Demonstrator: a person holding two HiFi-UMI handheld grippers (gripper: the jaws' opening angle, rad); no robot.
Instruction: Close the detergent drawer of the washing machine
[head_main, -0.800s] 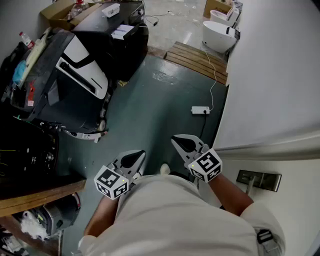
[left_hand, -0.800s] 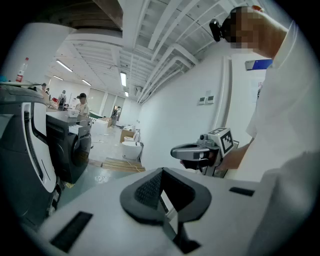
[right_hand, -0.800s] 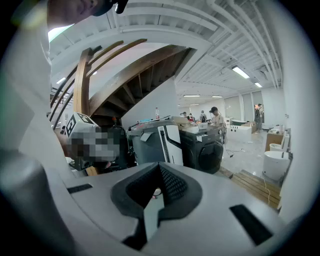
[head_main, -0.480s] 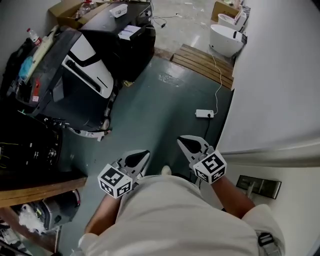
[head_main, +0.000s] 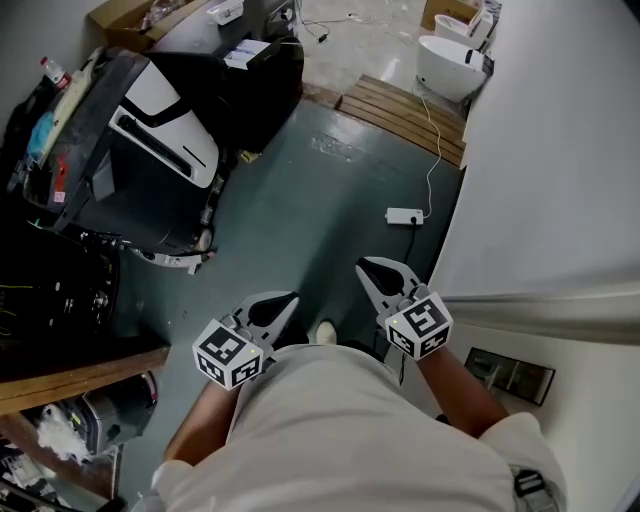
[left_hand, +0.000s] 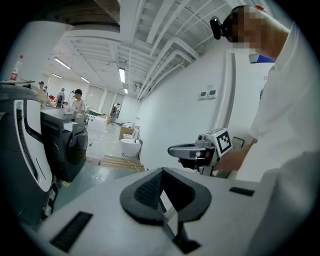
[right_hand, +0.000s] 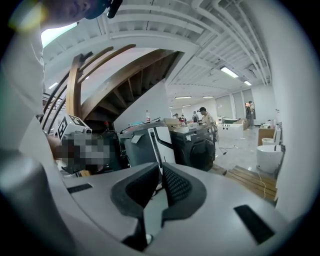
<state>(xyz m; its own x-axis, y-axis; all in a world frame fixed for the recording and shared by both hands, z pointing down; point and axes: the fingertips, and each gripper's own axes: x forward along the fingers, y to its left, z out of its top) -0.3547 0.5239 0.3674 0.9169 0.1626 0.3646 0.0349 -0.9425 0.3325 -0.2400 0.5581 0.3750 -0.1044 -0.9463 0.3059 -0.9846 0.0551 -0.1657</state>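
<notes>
Both grippers hang in front of my torso over the teal floor, with nothing in either. In the head view my left gripper (head_main: 280, 303) is shut, and my right gripper (head_main: 370, 268) beside it is shut too. The left gripper view has its own pads (left_hand: 150, 187) meeting at the tips, with the right gripper (left_hand: 174, 149) to its right. A dark washing machine with a white panel (head_main: 150, 130) stands at the left, well clear of both grippers. More dark machines (right_hand: 192, 145) show in the right gripper view. I cannot make out a detergent drawer in any view.
A white wall (head_main: 540, 180) runs along the right, with a metal plate (head_main: 510, 372) low on it. A power strip (head_main: 405, 216) and its cable lie on the floor ahead. Beyond are a wooden pallet (head_main: 400, 115) and a white tub (head_main: 450, 50). A wooden shelf (head_main: 80, 380) juts in at bottom left.
The head view has swayed a little. Both grippers stay shut, in nearly the same place in front of the torso.
</notes>
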